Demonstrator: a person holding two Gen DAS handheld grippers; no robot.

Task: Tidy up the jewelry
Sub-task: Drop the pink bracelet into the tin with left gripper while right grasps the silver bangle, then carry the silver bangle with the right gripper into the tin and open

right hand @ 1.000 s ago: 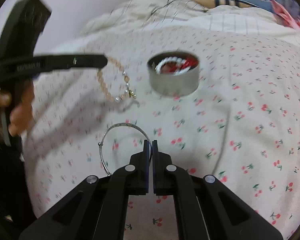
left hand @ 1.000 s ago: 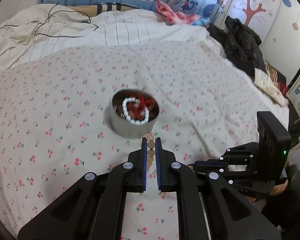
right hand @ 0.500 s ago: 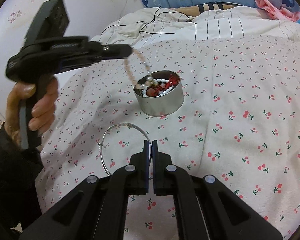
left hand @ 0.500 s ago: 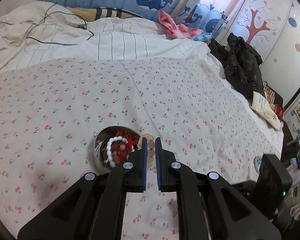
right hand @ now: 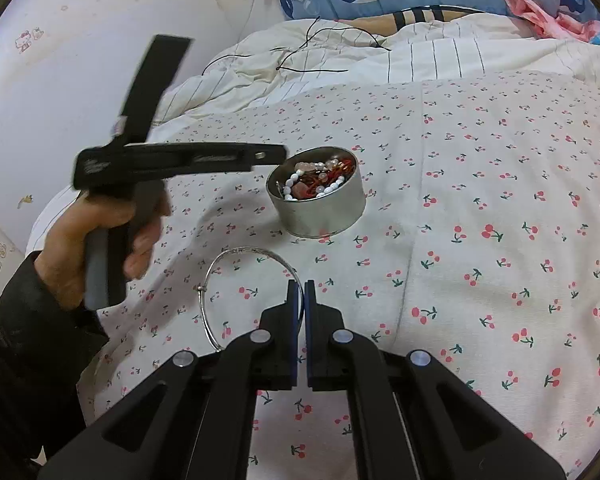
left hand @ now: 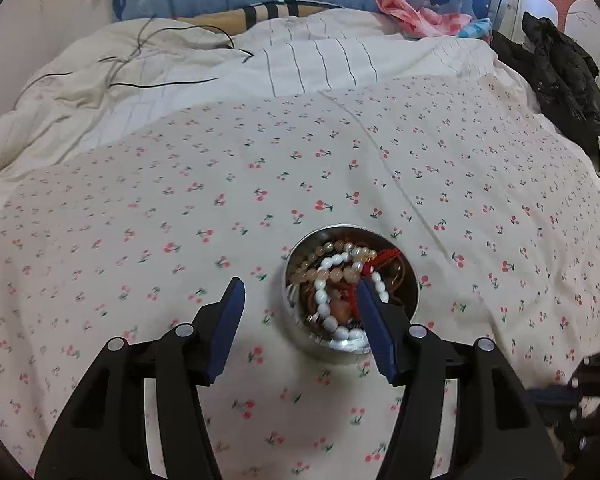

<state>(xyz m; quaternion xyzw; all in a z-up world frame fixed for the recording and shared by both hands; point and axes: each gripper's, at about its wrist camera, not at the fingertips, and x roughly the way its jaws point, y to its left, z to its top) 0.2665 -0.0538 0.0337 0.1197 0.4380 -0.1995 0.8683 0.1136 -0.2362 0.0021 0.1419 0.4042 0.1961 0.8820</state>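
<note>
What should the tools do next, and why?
Probably pull the left tool up and away from the round silver tin. Its jaws are opening with nothing between them, and the peach bead bracelet already lies in the tin. Only the thin silver bangle, by the shut right tool, is left on the cherry-print sheet.

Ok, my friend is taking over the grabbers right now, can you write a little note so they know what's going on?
Left gripper: jaws opening above the tin, nothing between them.
Right gripper: shut at the edge of the silver bangle; whether it pinches the wire cannot be told.
Things: the round metal tin sits on the cherry-print sheet. The peach bead bracelet lies inside with the white bead bracelet and red cord pieces. The bangle lies on the sheet in front of the tin.
Done: peach bracelet is in the tin.
Left: put the bangle in the tin too.
</note>
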